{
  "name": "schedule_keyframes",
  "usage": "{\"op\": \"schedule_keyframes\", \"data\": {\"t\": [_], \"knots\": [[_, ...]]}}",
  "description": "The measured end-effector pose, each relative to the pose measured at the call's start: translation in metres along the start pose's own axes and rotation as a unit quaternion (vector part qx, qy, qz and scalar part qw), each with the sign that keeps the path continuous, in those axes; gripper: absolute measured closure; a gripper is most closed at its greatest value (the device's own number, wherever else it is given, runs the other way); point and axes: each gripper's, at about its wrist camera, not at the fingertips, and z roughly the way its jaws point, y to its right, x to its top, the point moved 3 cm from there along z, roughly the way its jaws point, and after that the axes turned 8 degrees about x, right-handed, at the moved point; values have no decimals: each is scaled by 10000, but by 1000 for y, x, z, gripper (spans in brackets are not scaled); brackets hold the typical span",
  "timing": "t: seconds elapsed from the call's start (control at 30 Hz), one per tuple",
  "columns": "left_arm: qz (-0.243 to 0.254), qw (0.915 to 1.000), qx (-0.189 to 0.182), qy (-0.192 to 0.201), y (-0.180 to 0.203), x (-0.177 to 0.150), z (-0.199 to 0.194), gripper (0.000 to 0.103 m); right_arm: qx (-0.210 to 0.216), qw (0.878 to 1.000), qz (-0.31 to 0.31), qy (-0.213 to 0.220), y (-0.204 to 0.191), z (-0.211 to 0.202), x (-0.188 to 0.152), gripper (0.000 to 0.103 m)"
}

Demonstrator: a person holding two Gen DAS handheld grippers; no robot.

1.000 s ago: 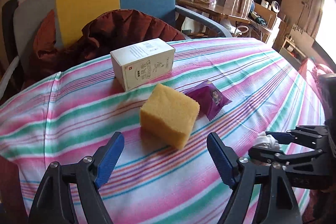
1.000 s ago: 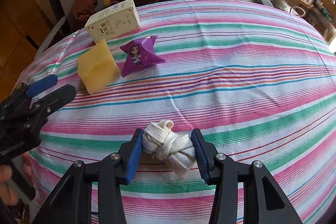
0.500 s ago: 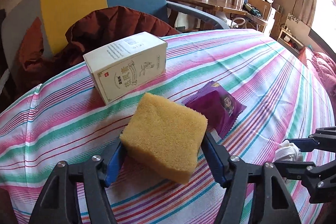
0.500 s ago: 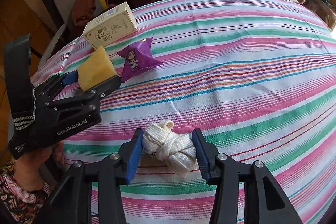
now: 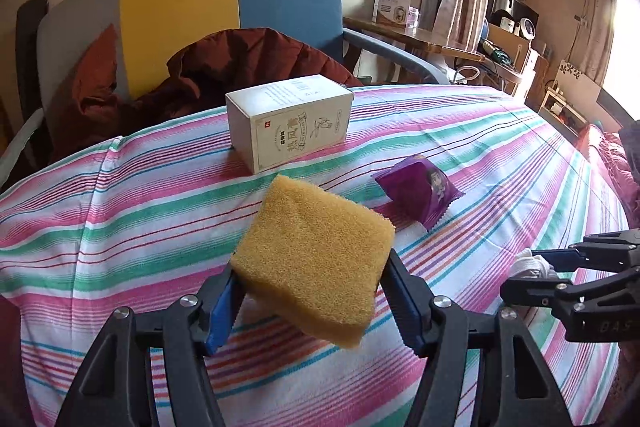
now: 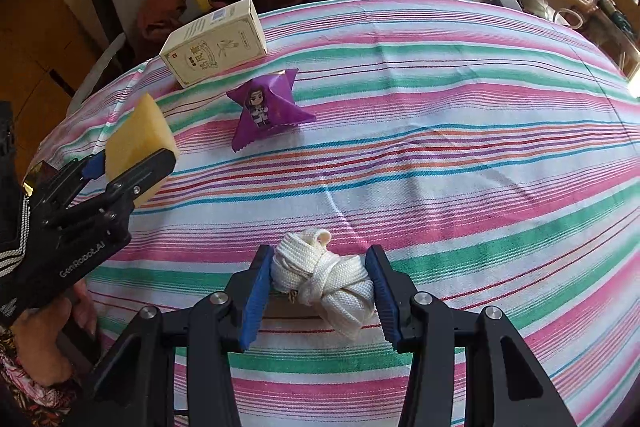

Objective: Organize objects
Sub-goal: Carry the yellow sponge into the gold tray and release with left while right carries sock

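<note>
My left gripper (image 5: 310, 301) is shut on a yellow sponge (image 5: 314, 259) and holds it tilted above the striped tablecloth (image 5: 120, 211); it also shows in the right wrist view (image 6: 132, 163) with the sponge (image 6: 134, 135). My right gripper (image 6: 320, 291) is shut on a white knotted rope bundle (image 6: 326, 281) resting on the cloth. A white box (image 5: 290, 123) and a purple snack packet (image 5: 418, 191) lie beyond the sponge.
A chair with yellow and blue panels (image 5: 232, 3) holding a dark red jacket (image 5: 224, 71) stands behind the table. A desk with a box (image 5: 394, 1) is at the back right. The right gripper shows at the right edge of the left wrist view (image 5: 568, 267).
The left gripper moved forward around the sponge, closed on it and lifted it off the cloth. The right gripper stayed shut on the rope bundle.
</note>
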Motion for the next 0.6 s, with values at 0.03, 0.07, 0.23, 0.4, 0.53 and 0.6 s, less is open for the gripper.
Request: {"op": "schedule_keyframes", "data": {"t": [0.03,0.07,0.23,0.4,0.53,0.6], "knots": [[-19,10000,0,10,-1,-2,-2,37,-20,10000,-21,2,-1,0,1,54],[-47,10000,4,19,-2,-5,-5,37,-36,10000,-41,4,-1,0,1,54],[-182,9998,30,68,-9,-18,-20,37,-74,9999,-88,15,-2,-1,1,54],[-267,9996,57,76,-15,-31,-32,37,-192,9996,-212,41,-4,2,2,54],[-286,9995,109,108,-19,-40,-41,37,-285,9991,-307,67,-6,1,-1,54],[-267,9995,139,127,-20,-44,-46,37,-325,9988,-349,75,-8,2,-1,54]]}}
